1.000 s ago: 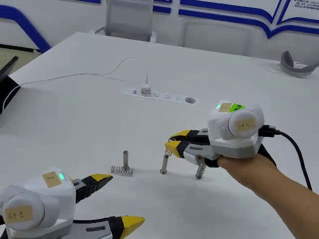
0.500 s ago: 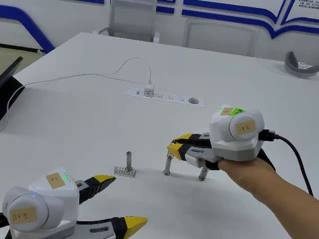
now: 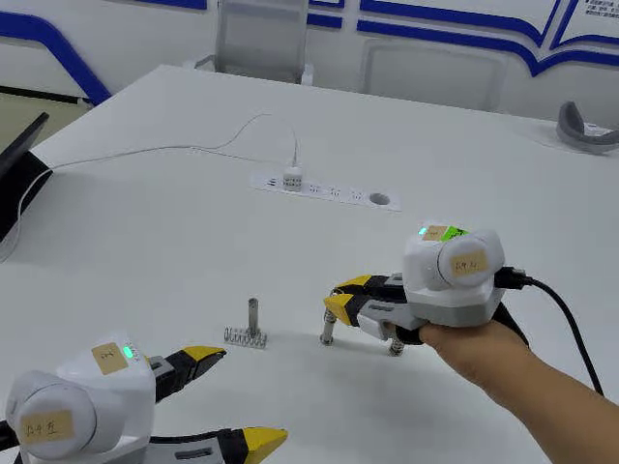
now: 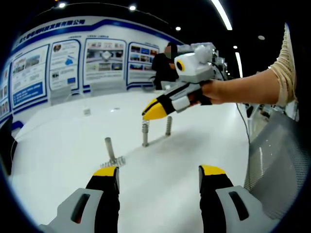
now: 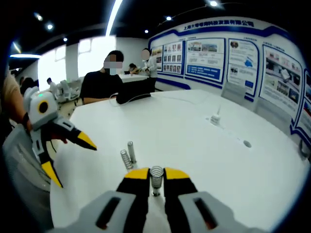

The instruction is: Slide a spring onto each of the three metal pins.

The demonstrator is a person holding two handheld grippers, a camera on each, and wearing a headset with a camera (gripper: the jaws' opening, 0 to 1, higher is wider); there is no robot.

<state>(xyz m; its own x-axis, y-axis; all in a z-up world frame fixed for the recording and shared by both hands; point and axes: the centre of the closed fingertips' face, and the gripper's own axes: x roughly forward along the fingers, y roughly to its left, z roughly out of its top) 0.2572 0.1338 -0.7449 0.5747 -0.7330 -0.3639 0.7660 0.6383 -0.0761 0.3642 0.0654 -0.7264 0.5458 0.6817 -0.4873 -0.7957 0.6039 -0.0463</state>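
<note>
Three metal pins stand on the white table (image 3: 145, 242). The left pin (image 3: 253, 314) (image 4: 110, 147) (image 5: 130, 151) is bare, and a loose spring (image 3: 245, 337) (image 4: 114, 161) (image 5: 125, 158) lies at its foot. My right gripper (image 3: 338, 302) (image 5: 151, 174) is shut on a spring (image 5: 156, 176) that sits on the middle pin (image 3: 328, 332) (image 4: 145, 133). Partly hidden under that gripper, the right pin (image 3: 395, 345) (image 4: 168, 125) carries a spring. My left gripper (image 3: 237, 398) (image 4: 159, 172) hangs open and holds nothing, near the front edge, short of the bare pin.
A white power strip (image 3: 319, 188) with a plug and a cable lies farther back. A dark object (image 3: 19, 174) is at the left edge and a grey band (image 3: 585, 130) at the far right. A chair (image 3: 256, 39) stands behind the table.
My right gripper has sunk lower over the middle pin, with the spring in its jaws. The left gripper has stayed open in about the same place. The head camera has shifted slightly.
</note>
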